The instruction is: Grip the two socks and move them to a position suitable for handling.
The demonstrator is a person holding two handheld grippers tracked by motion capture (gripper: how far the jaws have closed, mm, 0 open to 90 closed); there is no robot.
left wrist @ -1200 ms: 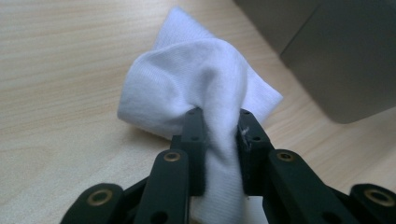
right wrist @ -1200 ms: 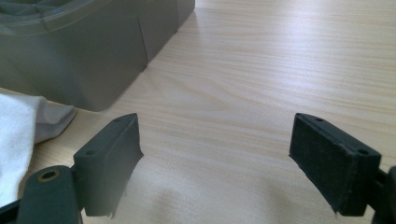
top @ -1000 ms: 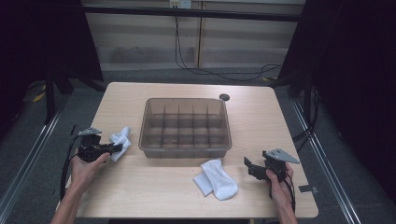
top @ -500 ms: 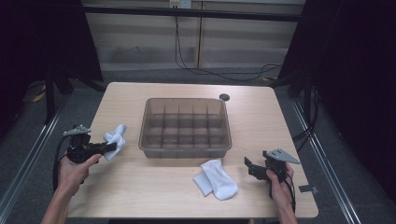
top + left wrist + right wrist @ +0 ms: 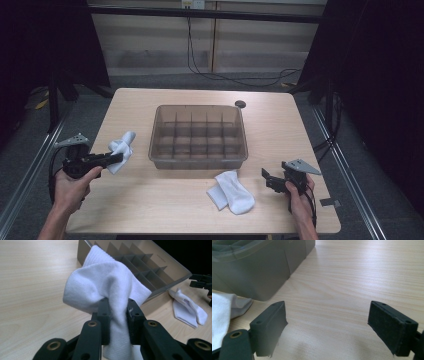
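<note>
1. Left gripper [image 5: 112,159] has its fingers clamped on a white sock [image 5: 107,287], lifted off the counter [image 5: 165,210] just left of the divided bin [image 5: 198,159].
2. Right gripper [image 5: 328,327] sits with fingers wide apart, nothing between them.
3. Second sock [image 5: 231,192] lies flat in front of the bin, near the right gripper.

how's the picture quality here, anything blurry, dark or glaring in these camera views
High view: the table is evenly lit, the room around it falls to near black, and detail is soft. Left gripper view: the held sock is sharp, while the divided bin behind it softens. Right gripper view: the right gripper has slightly blurred jaws close to the lens, with a faint shadow on the wood; no strong glare.
</note>
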